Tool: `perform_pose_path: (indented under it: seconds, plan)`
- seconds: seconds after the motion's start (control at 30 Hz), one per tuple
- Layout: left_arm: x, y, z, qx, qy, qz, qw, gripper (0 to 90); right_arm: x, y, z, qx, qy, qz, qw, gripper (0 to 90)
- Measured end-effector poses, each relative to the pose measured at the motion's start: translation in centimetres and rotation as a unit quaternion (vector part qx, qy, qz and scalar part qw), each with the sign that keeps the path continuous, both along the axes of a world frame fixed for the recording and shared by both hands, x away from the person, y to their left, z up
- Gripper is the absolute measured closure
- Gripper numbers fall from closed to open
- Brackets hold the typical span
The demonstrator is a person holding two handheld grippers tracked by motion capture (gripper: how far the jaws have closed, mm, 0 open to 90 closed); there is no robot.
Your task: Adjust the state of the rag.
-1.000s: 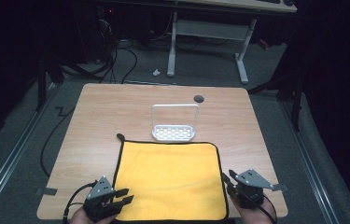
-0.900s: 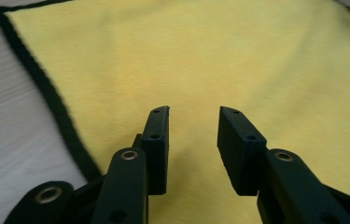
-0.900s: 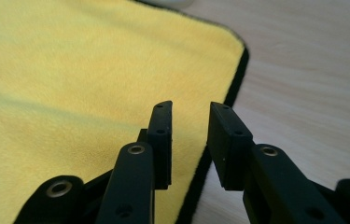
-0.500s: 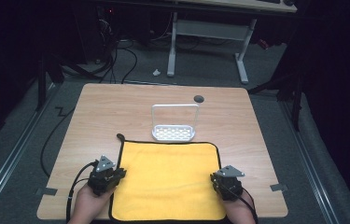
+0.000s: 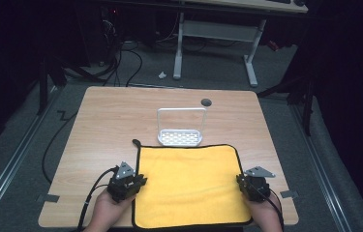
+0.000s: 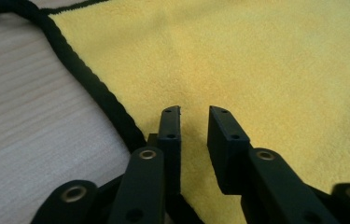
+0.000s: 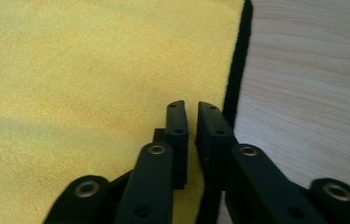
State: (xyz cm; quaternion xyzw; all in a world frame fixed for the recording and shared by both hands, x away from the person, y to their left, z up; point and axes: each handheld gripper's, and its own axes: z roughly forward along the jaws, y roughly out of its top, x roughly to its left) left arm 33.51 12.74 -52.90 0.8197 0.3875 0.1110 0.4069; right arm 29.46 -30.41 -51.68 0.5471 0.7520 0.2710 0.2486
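A yellow cloth (image 5: 186, 183) with black edging lies flat on the near half of the wooden table (image 5: 111, 116). My left gripper (image 5: 138, 182) rests at the cloth's left edge. In the left gripper view the cloth (image 6: 256, 56) lies under the left gripper (image 6: 194, 109), whose jaws stand open a finger's width just inside the black hem. My right gripper (image 5: 246, 186) sits at the cloth's right edge. In the right gripper view the right gripper (image 7: 190, 105) shows only a thin slit between its jaws, above the cloth (image 7: 93, 70) beside its hem.
A small white wire rack (image 5: 180, 130) stands just beyond the cloth's far edge. A dark round hole (image 5: 206, 102) lies in the table behind it. Bare wood flanks the cloth on both sides. Cables and a desk frame stand on the floor beyond.
Both grippers have moved forward from the table's near corners to the cloth's left and right edges. The cloth and rack have stayed where they were.
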Motion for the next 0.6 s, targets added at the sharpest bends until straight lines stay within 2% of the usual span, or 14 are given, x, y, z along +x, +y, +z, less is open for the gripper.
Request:
perform_pose_path:
  seconds: [0.13, 0.2, 0.23, 0.3, 0.4, 0.5, 0.6]
  plan:
    - [1.5, 1.4, 0.5, -0.016, -0.003, 0.036, 0.9992, 63.0, -0.8, 0.3, 1.3, 0.022, -0.033, 0.009, 0.9992, 72.4]
    - [2.5, 2.0, 0.6, -0.028, 0.001, 0.049, 0.9984, 57.4, -1.0, 1.1, 1.7, 0.027, -0.045, 0.021, 0.9984, 68.9]
    - [3.1, 2.1, 0.6, -0.027, 0.005, 0.056, 0.9981, 54.5, -1.0, 1.7, 1.8, 0.027, -0.047, 0.027, 0.9982, 68.7]
    - [4.4, 2.2, 0.5, -0.032, 0.009, 0.071, 0.9970, 50.3, -1.1, 2.9, 2.0, 0.028, -0.056, 0.041, 0.9972, 65.8]
    - [6.3, 1.7, 0.3, -0.036, 0.020, 0.080, 0.9960, 46.8, -1.1, 4.6, 2.0, 0.033, -0.060, 0.060, 0.9958, 66.1]
    - [7.9, 0.6, 0.3, -0.027, 0.023, 0.084, 0.9958, 44.7, -1.1, 6.2, 2.0, 0.031, -0.062, 0.079, 0.9945, 66.1]
    - [9.4, -0.2, 0.0, -0.010, 0.022, 0.104, 0.9943, 42.3, -1.3, 7.9, 2.0, 0.032, -0.063, 0.101, 0.9924, 64.5]
